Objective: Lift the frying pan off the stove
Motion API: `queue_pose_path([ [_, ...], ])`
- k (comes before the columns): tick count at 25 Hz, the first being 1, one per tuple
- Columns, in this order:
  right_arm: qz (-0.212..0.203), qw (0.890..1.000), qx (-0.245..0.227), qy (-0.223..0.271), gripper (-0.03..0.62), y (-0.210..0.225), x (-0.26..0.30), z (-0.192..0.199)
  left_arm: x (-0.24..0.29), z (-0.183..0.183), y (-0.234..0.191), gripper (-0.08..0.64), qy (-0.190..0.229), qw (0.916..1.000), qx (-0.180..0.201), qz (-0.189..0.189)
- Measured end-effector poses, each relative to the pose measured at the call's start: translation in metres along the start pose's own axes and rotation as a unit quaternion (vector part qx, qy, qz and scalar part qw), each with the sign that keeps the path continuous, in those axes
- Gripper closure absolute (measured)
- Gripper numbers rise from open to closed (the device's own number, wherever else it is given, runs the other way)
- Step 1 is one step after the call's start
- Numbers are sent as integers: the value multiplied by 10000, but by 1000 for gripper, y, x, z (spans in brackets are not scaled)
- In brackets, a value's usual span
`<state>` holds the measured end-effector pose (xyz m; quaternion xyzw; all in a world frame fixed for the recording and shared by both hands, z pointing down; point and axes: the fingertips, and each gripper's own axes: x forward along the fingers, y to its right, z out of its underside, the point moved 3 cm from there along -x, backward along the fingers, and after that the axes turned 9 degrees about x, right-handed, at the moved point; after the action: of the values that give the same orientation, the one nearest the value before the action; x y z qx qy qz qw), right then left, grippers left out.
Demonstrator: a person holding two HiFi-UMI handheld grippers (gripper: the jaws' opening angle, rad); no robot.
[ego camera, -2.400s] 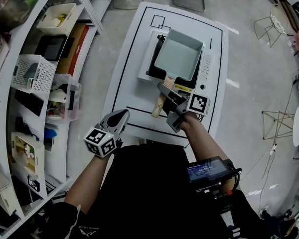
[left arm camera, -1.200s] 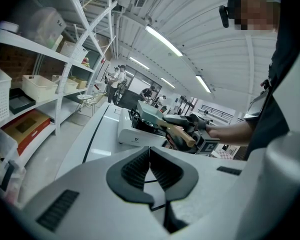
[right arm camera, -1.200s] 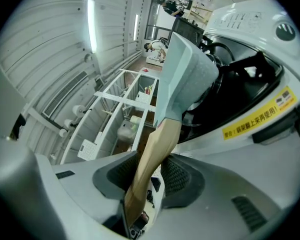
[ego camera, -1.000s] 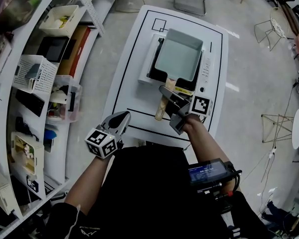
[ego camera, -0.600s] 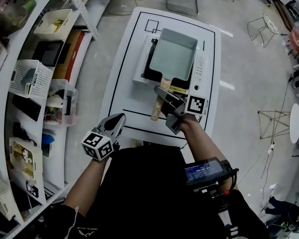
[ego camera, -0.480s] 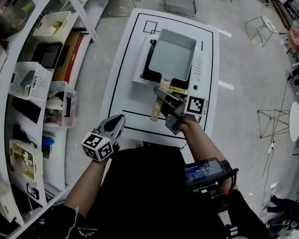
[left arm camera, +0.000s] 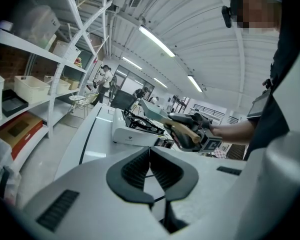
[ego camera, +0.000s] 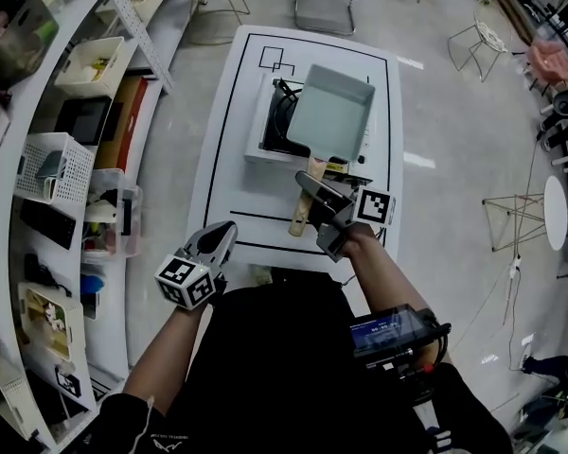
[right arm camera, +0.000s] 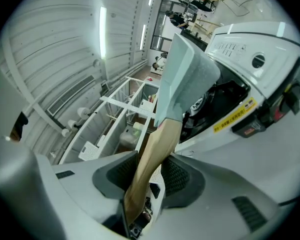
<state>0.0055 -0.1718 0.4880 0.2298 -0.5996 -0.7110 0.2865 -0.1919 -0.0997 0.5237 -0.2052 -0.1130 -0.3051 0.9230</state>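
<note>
Right gripper (ego camera: 310,190) clamped on the wooden handle (right arm camera: 151,166) of the frying pan (ego camera: 329,112); pan held tilted above the stove (ego camera: 261,142); left gripper (ego camera: 225,233) jaws together, empty, at the desk (ego camera: 229,183) front edge, well apart from the pan.

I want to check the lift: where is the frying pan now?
In the head view the frying pan is at the table's far middle, over the right side of the stove, its wooden handle clamped in the right gripper.
</note>
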Motion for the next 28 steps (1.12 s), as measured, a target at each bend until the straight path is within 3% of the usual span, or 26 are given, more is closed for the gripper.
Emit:
queue_pose_path([
  [7,213,9987,75,449,430,1,-29,6,1,0,5,551,-14,9995,103,289],
  [14,175,9966,-109,802,430,-11,-60,8,9,4,18,551,-85,9978,199,632],
  [28,306,9903,-168,1347,430,-4,-129,-4,40,-1,40,551,-266,9941,368,988],
])
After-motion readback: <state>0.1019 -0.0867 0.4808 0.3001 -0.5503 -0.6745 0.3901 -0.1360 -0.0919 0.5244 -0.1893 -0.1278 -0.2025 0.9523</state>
